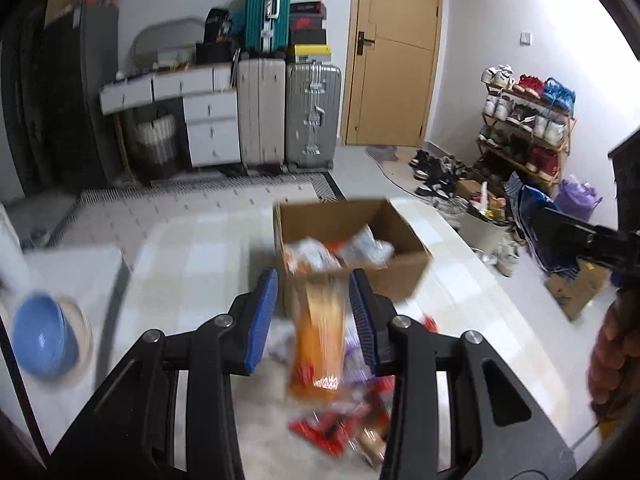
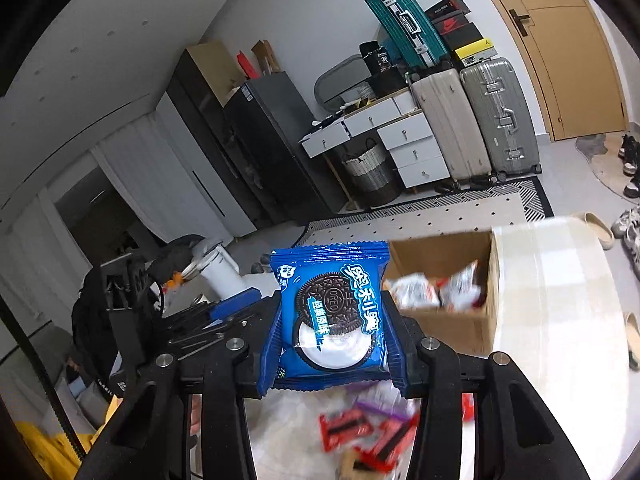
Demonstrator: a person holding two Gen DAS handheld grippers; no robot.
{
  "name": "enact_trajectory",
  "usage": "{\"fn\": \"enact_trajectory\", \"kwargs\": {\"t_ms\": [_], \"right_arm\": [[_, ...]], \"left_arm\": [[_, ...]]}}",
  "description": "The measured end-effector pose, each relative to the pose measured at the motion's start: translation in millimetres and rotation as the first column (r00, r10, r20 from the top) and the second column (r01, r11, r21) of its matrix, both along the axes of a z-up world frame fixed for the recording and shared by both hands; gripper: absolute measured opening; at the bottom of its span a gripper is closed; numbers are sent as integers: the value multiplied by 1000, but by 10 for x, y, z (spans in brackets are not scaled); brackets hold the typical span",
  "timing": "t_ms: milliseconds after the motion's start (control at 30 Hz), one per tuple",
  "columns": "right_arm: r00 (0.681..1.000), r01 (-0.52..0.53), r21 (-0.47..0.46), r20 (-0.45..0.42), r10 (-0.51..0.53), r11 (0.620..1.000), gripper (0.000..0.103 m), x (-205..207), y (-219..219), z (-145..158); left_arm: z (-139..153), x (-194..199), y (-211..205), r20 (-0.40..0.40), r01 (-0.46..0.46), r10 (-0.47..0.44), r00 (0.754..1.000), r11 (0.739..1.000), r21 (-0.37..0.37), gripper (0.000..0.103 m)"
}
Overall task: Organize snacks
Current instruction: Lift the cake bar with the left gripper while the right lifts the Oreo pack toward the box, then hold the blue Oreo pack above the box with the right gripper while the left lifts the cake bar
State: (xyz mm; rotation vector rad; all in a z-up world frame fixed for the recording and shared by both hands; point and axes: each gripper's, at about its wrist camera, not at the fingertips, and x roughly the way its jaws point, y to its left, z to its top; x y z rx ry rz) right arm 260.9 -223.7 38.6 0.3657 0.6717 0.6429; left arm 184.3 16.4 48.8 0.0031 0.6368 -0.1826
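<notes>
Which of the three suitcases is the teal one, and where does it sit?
The teal suitcase is the one stacked on top, above the beige suitcase and the silver suitcase, which stand side by side on the floor.

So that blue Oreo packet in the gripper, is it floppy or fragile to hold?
The Oreo packet probably holds its shape: it stands upright between the right gripper fingers without drooping. Its glossy wrapper looks slippery, so it might slide. The cookies pictured on it would likely crack under a hard squeeze.
</notes>
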Motion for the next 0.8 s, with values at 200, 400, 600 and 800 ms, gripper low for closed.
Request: {"fn": "enact_trajectory", "kwargs": {"t_ms": [200, 400, 600, 800], "right_arm": [[999, 4, -43, -52, -7, 999, 45, 759, 85, -39], [993, -37, -5, -109, 36, 999, 45, 835, 140, -427], [987, -78, 55, -140, 85, 995, 45, 526, 221, -719], [983, -97, 45, -154, 102, 994, 45, 241, 328, -891]], "left_arm": [[255, 806, -138, -7, 7, -7, 1000, 1000, 22, 28], [170, 1234, -163, -93, 62, -66, 993, 997, -45, 27], [-325, 1001, 197, -176, 42, -56, 983, 996, -80, 28], [-1145, 604, 604, -315, -73, 39, 948, 993, -96, 32]]}}
